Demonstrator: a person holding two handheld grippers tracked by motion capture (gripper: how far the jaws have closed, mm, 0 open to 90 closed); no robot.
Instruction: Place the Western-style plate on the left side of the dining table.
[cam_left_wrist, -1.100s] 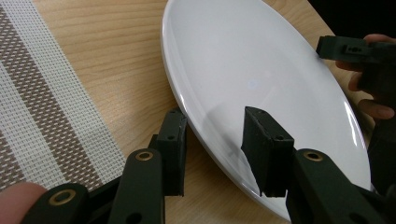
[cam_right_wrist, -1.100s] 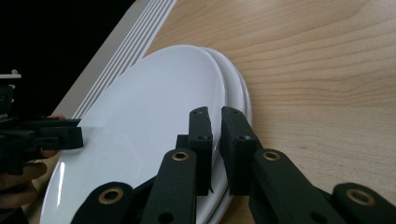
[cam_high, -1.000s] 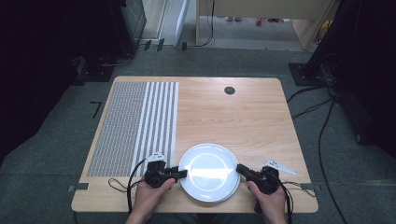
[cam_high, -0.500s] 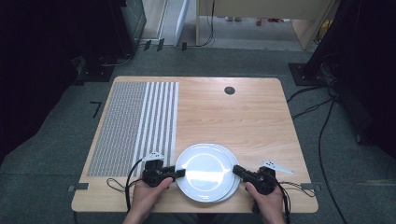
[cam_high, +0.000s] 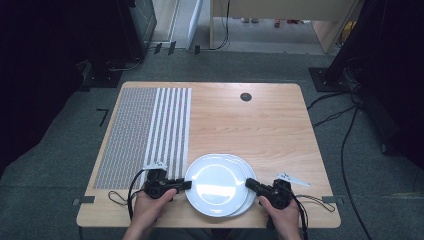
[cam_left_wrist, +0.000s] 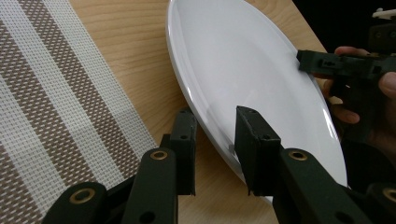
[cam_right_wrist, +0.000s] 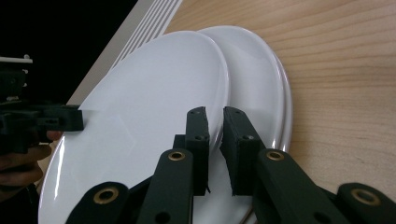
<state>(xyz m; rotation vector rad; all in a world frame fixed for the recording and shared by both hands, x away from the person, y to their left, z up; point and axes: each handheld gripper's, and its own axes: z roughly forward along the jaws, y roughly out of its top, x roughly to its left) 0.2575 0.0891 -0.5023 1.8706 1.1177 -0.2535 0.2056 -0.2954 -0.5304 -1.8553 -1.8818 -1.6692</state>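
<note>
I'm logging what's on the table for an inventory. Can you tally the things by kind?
White plates: 2, top plate stacked off-centre on lower plate
Striped placemat: 1
Grippers: 2, left gripper and right gripper, each at the top plate's rim
Total: 5

Stacked plates (cam_high: 220, 184) on table (cam_high: 260, 125), right of mat (cam_high: 145, 132), between both tools.
</note>
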